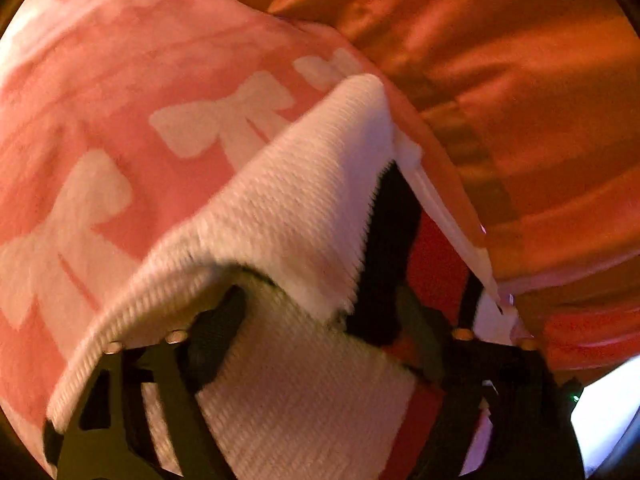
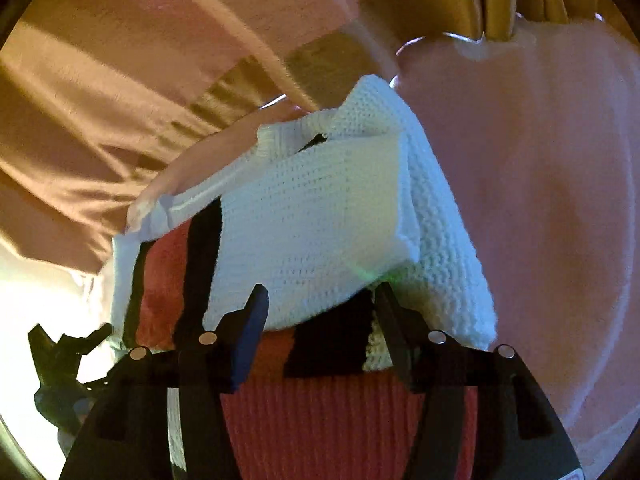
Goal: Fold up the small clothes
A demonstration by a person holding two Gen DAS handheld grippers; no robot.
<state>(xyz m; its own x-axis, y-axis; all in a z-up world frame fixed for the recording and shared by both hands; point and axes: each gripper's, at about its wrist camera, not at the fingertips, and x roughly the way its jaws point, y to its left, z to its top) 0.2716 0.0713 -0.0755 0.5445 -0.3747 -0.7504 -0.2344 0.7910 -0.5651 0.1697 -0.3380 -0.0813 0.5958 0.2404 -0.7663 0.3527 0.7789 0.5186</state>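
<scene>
Left wrist view showed my left tongs (image 1: 320, 320) angled down over the knitted garment (image 1: 288, 216), a small piece in white, red and black. The white knit was humped up over the left finger (image 1: 216, 332) and lay between both fingers, but I could not tell whether the pads were pressing it or merely straddling it; the jaws stood partly spread. Beyond and to the left of the tongs lay a pink blanket (image 1: 132, 92) with white bow shapes, and further right of it an orange sheet (image 1: 500, 80) spread in soft creases. In the right wrist view my right tongs (image 2: 320, 320) also pointed downward, their jaws partly spread, with the fingers (image 2: 248, 320) resting at the edge of the folded white flap of the garment (image 2: 320, 216); the red ribbed part sat directly beneath the tongs, with black stripes just ahead of it. I saw no pad clamped on the cloth there. Right of these tongs stretched a pale pink blanket (image 2: 540, 200), and left of them the orange sheet (image 2: 100, 100). At the far lower left the other tongs (image 2: 60, 360) showed dark against a bright patch.
</scene>
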